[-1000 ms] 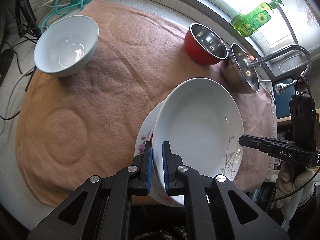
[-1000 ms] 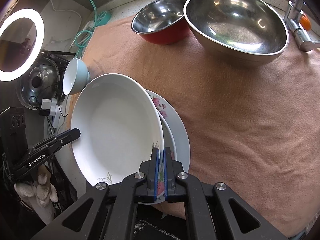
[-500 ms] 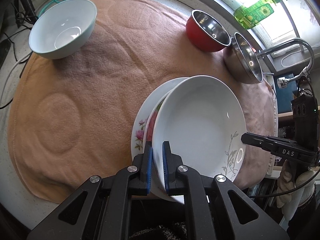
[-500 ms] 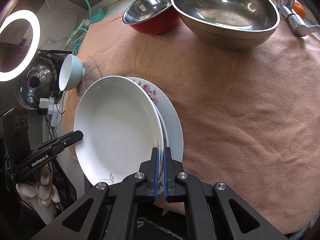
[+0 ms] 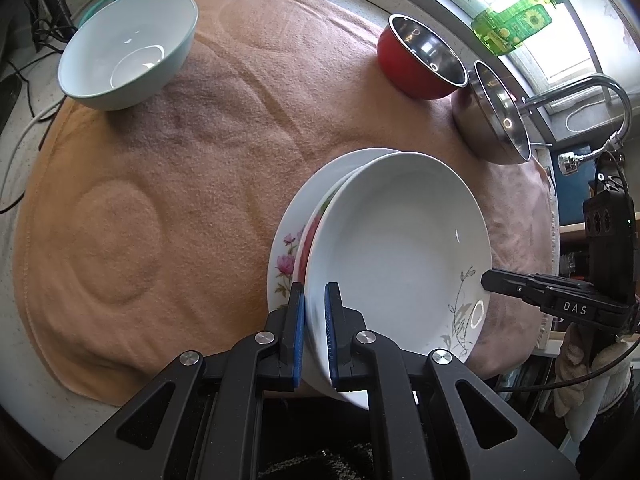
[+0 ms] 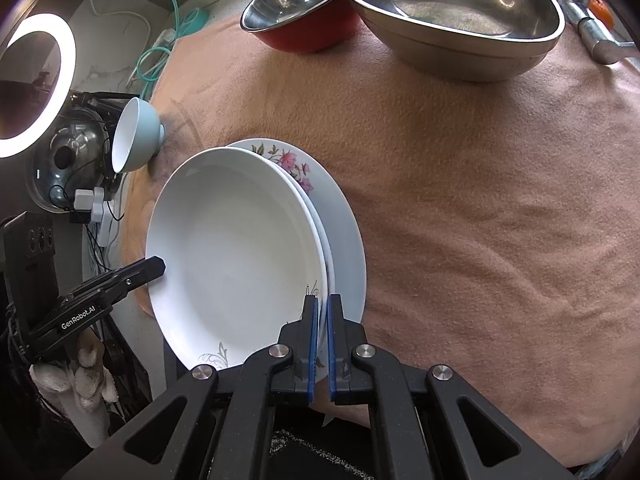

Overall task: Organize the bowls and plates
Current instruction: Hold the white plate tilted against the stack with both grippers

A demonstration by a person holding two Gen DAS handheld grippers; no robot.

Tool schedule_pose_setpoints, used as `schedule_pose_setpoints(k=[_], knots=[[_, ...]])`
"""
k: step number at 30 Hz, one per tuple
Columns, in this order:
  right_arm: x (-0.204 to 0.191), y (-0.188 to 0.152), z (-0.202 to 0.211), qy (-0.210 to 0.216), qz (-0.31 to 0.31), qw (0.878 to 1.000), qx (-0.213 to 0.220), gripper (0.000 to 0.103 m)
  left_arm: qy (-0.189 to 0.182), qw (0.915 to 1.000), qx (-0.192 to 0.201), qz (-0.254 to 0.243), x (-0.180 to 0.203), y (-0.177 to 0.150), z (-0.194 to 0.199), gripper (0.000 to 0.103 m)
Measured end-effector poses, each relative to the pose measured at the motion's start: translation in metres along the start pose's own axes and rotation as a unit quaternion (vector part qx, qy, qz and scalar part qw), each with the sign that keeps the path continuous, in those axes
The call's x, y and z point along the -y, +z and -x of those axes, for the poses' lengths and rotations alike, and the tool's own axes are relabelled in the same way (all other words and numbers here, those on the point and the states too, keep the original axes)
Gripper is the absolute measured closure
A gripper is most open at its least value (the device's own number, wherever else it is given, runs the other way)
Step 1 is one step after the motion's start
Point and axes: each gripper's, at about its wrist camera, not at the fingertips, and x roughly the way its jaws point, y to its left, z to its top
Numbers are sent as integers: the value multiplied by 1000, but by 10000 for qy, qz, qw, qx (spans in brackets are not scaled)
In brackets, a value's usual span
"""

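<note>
Deep white plate [image 5: 400,248] clamped at opposite rims by both grippers, above the flowered plate [image 5: 286,256].

It is seen at lower centre, tilted over the flowered plate on the peach towel [image 5: 160,184]. The left gripper [image 5: 314,320] and right gripper [image 6: 323,328] are each clenched on its rim. A pale blue bowl [image 5: 128,48] is seen upper left, a red bowl [image 5: 420,60] and steel bowl [image 5: 496,120] upper right.
</note>
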Motion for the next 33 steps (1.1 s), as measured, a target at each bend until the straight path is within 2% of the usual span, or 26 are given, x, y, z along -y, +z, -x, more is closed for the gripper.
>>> schedule_pose_setpoints(k=[24, 33], knots=[[0, -1, -1, 7, 92, 9999, -98, 96, -16, 9998, -124, -136, 3, 2, -2, 95], [2, -1, 2, 38, 81, 10000, -36, 96, -48, 9999, -56, -143, 1, 2, 4, 95]])
